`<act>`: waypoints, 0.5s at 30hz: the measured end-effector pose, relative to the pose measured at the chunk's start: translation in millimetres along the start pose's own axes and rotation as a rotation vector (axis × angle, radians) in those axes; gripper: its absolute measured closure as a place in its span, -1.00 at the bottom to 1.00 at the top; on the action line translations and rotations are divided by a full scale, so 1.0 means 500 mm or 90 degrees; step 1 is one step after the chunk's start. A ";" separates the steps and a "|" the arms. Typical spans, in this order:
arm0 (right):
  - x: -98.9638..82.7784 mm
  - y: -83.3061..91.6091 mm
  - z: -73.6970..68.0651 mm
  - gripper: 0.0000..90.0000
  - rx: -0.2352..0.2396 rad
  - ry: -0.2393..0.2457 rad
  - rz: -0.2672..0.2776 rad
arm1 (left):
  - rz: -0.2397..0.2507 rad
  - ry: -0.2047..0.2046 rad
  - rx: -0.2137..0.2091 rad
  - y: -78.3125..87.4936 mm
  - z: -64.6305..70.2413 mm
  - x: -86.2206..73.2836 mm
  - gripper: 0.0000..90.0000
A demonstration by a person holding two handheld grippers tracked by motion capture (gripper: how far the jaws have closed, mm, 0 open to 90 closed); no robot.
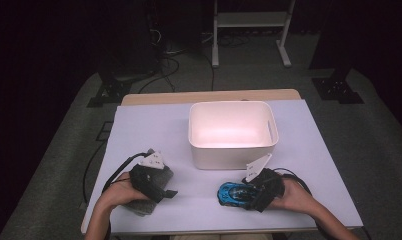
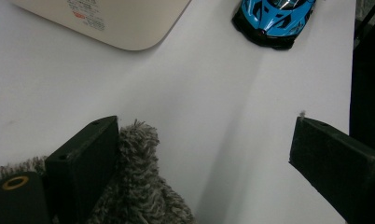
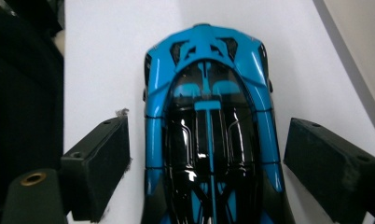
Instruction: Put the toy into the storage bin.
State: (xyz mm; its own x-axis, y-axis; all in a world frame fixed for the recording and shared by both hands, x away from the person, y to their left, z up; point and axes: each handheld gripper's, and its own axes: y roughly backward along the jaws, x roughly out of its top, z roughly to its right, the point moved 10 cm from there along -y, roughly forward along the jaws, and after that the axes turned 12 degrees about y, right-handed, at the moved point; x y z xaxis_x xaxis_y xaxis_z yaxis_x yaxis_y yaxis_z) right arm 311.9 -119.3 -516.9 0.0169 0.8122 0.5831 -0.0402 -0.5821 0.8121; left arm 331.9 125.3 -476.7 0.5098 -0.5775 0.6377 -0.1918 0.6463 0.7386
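From above, a white bin (image 1: 233,132) stood mid-table (image 1: 149,127); the left tool (image 1: 156,187) lay over a grey cloth (image 1: 165,175), the right tool (image 1: 249,192) at a blue car (image 1: 234,193) near the front edge.

The left tool's (image 2: 202,154) view showed released jaws, one touching the shaggy cloth (image 2: 139,186), and small, unreadable print on the bin (image 2: 106,21).

The right tool (image 3: 206,158) stood released astride the glossy car (image 3: 209,140), not gripping.

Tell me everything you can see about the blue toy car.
The blue toy car is glossy blue with a black roof and black vents, looking like hard plastic or metal. It sits flat on the white table, in front of the white bin. The right gripper straddles it, jaws open on both sides, with small gaps showing.
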 end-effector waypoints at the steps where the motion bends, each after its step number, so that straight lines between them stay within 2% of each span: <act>1: -0.001 -0.002 0.000 -0.71 -0.001 0.001 -0.001 | 0.000 0.000 0.000 0.000 0.000 0.000 -0.81; 15: -0.010 -0.023 -0.001 -0.72 -0.014 0.016 -0.015 | -0.003 -0.001 0.002 0.000 -0.003 -0.002 -0.81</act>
State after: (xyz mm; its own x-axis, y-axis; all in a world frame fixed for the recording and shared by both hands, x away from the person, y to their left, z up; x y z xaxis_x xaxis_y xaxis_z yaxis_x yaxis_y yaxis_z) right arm 311.5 -116.6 -529.0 -0.0068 0.8266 0.5628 -0.0623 -0.5620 0.8248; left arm 332.5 126.8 -477.6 0.5100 -0.5812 0.6342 -0.1914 0.6421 0.7423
